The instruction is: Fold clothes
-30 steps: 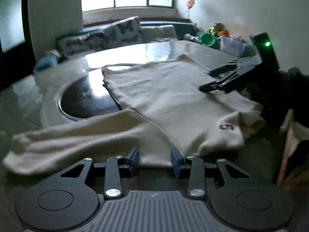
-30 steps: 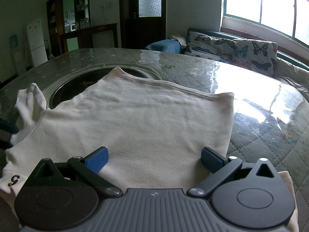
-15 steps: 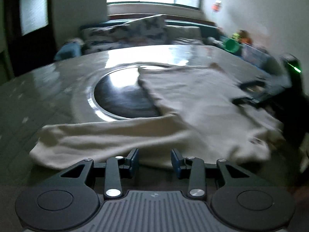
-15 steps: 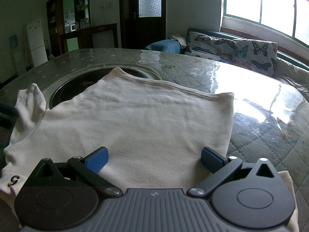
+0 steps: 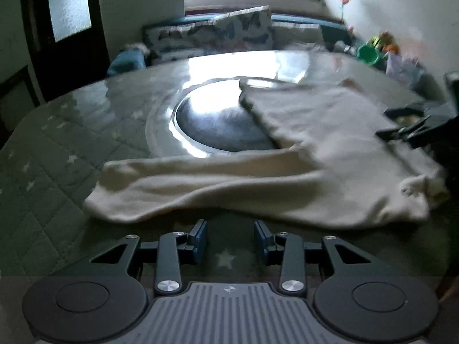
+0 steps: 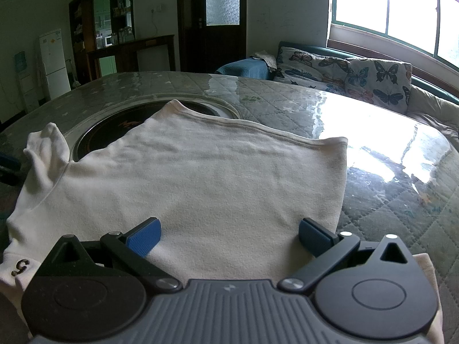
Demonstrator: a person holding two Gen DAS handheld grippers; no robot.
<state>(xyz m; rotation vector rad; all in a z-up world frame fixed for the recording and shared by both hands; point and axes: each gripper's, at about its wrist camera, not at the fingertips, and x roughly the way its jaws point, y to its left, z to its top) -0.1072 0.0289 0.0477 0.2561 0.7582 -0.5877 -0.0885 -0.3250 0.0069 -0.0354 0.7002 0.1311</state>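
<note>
A round quilted tabletop (image 6: 387,200) under a glossy cover is seen, with a dark circular inset (image 5: 218,126) ringed in metal at its middle. A cream long-sleeved shirt (image 6: 200,177) is laid flat on it, partly over the inset. In the right wrist view the body of the shirt runs lengthwise away from the camera, the straight hem (image 6: 258,129) lying at the far end and the shoulders at the near edge of the tabletop. One sleeve (image 5: 186,183) is stretched out sideways, its long axis crossing the left wrist view from right to left, with the cuff end pointing left. A small dark mark shaped like a 5 (image 6: 20,266) is carried near the shirt's near left corner.

The right gripper (image 6: 228,236) is held low over the shirt, its jaws spread wide apart with cloth lying between them. The left gripper (image 5: 230,239) is held just short of the sleeve, over bare tabletop, its jaws apart and nothing held.
</note>
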